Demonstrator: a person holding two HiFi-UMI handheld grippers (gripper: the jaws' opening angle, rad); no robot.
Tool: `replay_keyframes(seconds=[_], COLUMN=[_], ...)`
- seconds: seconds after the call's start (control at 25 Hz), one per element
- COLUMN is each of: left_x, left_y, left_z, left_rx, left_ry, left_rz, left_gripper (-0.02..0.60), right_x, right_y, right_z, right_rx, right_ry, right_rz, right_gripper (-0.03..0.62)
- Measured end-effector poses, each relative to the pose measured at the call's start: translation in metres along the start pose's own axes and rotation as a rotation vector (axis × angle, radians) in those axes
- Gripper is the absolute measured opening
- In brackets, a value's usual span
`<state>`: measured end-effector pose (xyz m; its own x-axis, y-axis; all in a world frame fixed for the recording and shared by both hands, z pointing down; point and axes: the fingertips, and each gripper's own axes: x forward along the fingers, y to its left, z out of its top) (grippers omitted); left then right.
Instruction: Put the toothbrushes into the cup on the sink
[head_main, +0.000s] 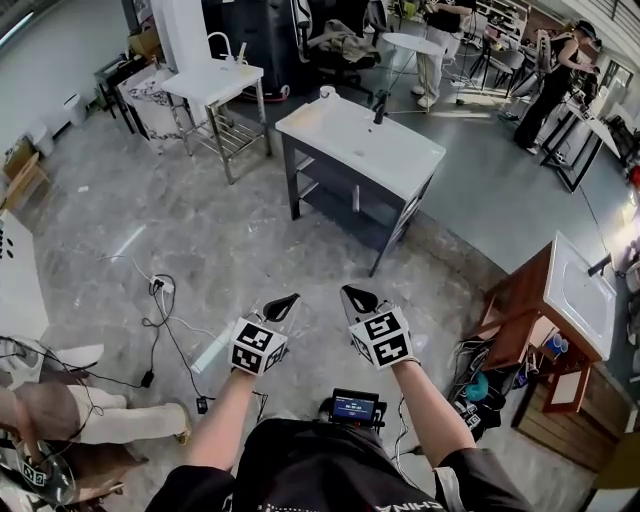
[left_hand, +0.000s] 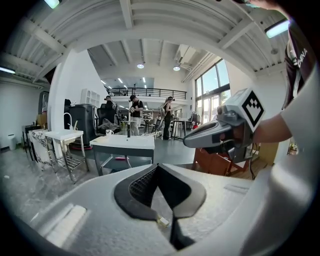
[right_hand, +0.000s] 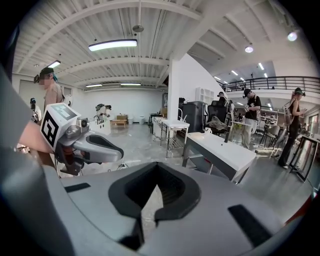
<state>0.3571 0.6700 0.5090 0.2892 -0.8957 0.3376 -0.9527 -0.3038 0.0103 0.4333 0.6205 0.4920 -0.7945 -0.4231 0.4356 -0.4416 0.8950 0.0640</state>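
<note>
Large open hall with a glossy grey marbled floor (head_main: 200, 230). At centre, a white-topped sink stand (head_main: 360, 145) on a dark frame; beyond it to the left, a white table (head_main: 212, 82) on metal legs; at right, a wooden vanity (head_main: 520, 300). Overhead, a white beamed ceiling (left_hand: 150, 25) with a strip light (right_hand: 112, 45). Tall windows (left_hand: 212, 95) near a railed mezzanine (left_hand: 145, 91). Loose black cables (head_main: 165, 310) across the floor.

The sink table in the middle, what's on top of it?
A white cup at one far corner and a dark tap stand on the sink. No toothbrushes show there, and the cup's inside is too small to see.
</note>
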Motion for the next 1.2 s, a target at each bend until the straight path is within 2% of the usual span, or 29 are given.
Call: replay_keyframes(seconds=[0.4, 0.6, 0.96, 1.2], left_x=[0.052, 0.092, 0.148, 0.174], left_y=[0.047, 0.102, 0.215, 0.26], left_z=[0.003, 0.011, 0.051, 0.056], left_rx=[-0.012, -0.017, -0.001, -0.013], left_ry=[0.014, 0.003, -0.037, -0.04], left_rz=[0.01, -0.006, -0.043, -0.054], left_gripper=[0.006, 0.006, 0.006, 0.006], right_x=[0.057, 0.111, 0.22, 0.263], right_y=[-0.035, -0.063, -0.099, -0.118], right_z=[0.008, 0.029, 0.102, 0.111], right_rx=[0.009, -0.007, -0.021, -0.025], right_ry=[0.01, 0.024, 0.03, 0.061], right_rz=[0.04, 0.029, 0.003, -0.005], right_gripper=[0.009, 0.009, 0.009, 0.009])
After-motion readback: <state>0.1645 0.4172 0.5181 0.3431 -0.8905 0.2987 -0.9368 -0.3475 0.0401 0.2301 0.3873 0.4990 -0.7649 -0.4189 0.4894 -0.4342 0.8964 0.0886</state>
